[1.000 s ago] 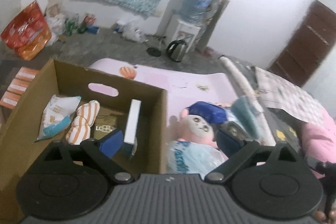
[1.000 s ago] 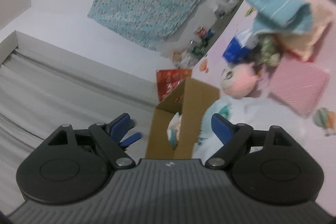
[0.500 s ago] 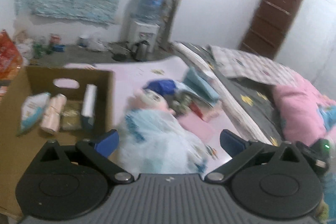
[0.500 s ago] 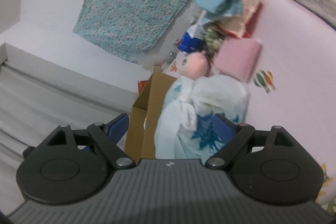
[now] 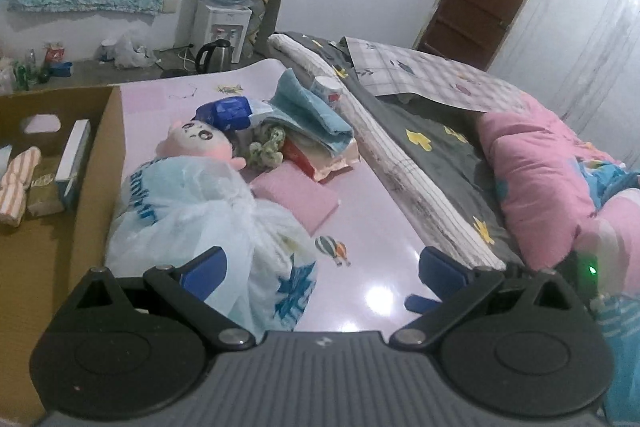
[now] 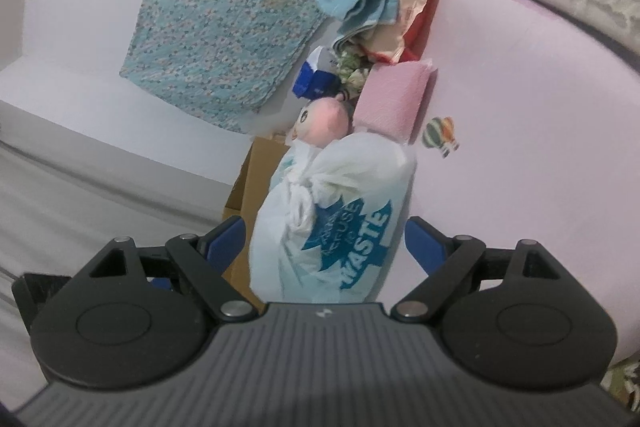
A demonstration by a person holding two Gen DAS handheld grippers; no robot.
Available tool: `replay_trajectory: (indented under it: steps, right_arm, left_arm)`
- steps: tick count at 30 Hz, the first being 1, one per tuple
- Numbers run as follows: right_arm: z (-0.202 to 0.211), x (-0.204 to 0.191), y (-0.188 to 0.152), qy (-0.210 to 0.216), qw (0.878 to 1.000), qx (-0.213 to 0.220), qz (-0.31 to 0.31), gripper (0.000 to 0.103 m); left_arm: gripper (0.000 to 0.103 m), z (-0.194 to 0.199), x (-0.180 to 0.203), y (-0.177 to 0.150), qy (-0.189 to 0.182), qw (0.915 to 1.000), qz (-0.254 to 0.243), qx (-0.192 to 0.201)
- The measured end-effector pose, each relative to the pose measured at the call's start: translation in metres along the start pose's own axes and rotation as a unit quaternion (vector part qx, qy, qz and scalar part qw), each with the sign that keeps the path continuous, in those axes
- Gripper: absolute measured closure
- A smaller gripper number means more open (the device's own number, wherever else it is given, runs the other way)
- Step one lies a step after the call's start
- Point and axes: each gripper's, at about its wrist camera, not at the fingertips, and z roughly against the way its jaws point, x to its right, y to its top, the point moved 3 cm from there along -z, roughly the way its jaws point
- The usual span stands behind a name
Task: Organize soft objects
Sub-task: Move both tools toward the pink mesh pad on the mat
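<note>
A knotted white plastic bag (image 5: 200, 219) with blue print lies on the pink mat (image 5: 360, 211), beside a cardboard box (image 5: 102, 163). Behind it are a pink plush doll (image 5: 198, 141), a pink pad (image 5: 296, 195), a folded blue towel (image 5: 312, 111) and a blue packet (image 5: 226, 111). My left gripper (image 5: 320, 267) is open, its left finger at the bag. My right gripper (image 6: 324, 239) is open around the bag (image 6: 340, 215), apart from it. The doll (image 6: 324, 117), pad (image 6: 394, 103) and towel (image 6: 364, 3) show behind.
The box holds a striped cloth roll (image 5: 18, 179), a brown packet (image 5: 42, 193) and a white carton (image 5: 74, 157). A rolled mat edge (image 5: 400, 155), grey bedding and a pink pillow (image 5: 536, 163) lie right. A water dispenser (image 5: 228, 7) and kettle (image 5: 214, 55) stand behind.
My left gripper has swung right, from over the box to over the mat. My right gripper has come down closer to the plastic bag, which now sits between its fingers.
</note>
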Motion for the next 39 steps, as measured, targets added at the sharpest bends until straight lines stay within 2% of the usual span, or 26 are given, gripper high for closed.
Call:
replay_trajectory:
  steps: [6, 11, 15, 16, 18, 20, 24, 26, 32, 39]
  right_arm:
    - [0.001, 0.006, 0.016, -0.021, 0.999, 0.015, 0.031, 0.016]
    - [-0.011, 0.008, 0.030, -0.040, 0.997, 0.024, 0.062, 0.018]
    - [-0.027, 0.010, 0.039, -0.060, 0.994, 0.022, 0.092, 0.029]
    - [-0.032, 0.011, 0.041, -0.064, 0.993, 0.019, 0.097, 0.032]
    - [-0.040, 0.013, 0.046, -0.071, 0.992, 0.013, 0.105, 0.040]
    - [-0.049, 0.013, 0.053, -0.076, 0.991, 0.008, 0.113, 0.043]
    - [-0.063, 0.008, 0.073, -0.086, 0.987, 0.010, 0.139, 0.043]
    - [-0.071, 0.005, 0.086, -0.093, 0.983, 0.007, 0.158, 0.042]
    - [-0.116, 0.000, 0.114, -0.137, 0.962, -0.033, 0.234, 0.042]
    - [-0.163, 0.010, 0.130, -0.160, 0.948, -0.074, 0.265, 0.038]
  left_arm:
    - [0.002, -0.035, 0.010, 0.019, 0.018, 0.9998, 0.005, -0.004]
    - [0.010, -0.070, 0.015, 0.038, 0.028, 0.9993, 0.011, -0.021]
    - [0.035, -0.108, 0.012, 0.049, 0.030, 0.9963, 0.042, -0.069]
    - [0.039, -0.118, 0.010, 0.051, 0.034, 0.9948, 0.050, -0.081]
    - [0.041, -0.139, 0.005, 0.055, 0.040, 0.9925, 0.062, -0.098]
    - [0.042, -0.159, 0.001, 0.059, 0.045, 0.9897, 0.072, -0.115]
    - [0.041, -0.187, -0.013, 0.068, 0.078, 0.9854, 0.089, -0.123]
    - [0.040, -0.202, -0.021, 0.072, 0.080, 0.9825, 0.100, -0.135]
    - [0.034, -0.234, -0.039, 0.075, 0.098, 0.9743, 0.122, -0.162]
    - [0.025, -0.262, -0.055, 0.078, 0.091, 0.9658, 0.156, -0.186]
